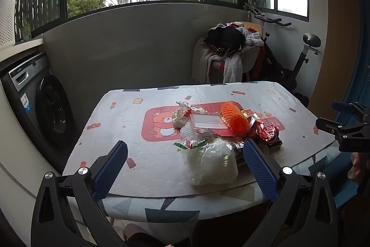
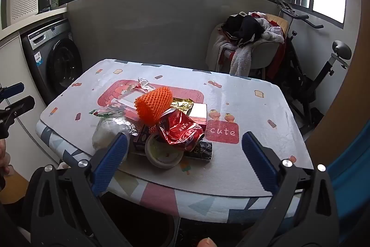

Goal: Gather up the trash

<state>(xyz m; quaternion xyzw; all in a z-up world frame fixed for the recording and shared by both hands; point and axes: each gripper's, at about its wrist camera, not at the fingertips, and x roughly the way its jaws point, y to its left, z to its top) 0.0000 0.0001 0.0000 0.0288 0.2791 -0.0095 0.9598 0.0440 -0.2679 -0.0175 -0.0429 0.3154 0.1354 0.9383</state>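
Left wrist view shows the left gripper (image 1: 185,154) with its blue fingers (image 1: 111,168) spread wide and holding nothing, hovering over the near edge of the bench (image 1: 120,122). Between the tips, toward one o'clock, sits a white plastic bag (image 1: 212,161), the closest piece of the trash pile.

In the right wrist view the right gripper (image 2: 185,149) likewise has its fingers (image 2: 259,163) wide apart and empty. At twelve o'clock from them lies a round plastic lid (image 2: 163,152), touching a crushed red can (image 2: 182,131) just behind it. Farther out, still near twelve, an orange foam net (image 2: 153,104) rests on top of the heap, with a pink box (image 2: 198,112) at one o'clock and a dark wrapper (image 2: 201,151) under the can.

Beyond the bench, a washing machine (image 2: 57,61) stands at ten o'clock and a chair heaped with clothes (image 2: 249,38) at one o'clock, with an exercise bike (image 2: 319,75) beside it.

As I judge it, collecting has barely started: all the rubbish lies in one heap mid-bench, nothing is gripped, and I see no bin or bag for it. Every piece remains to be picked up.
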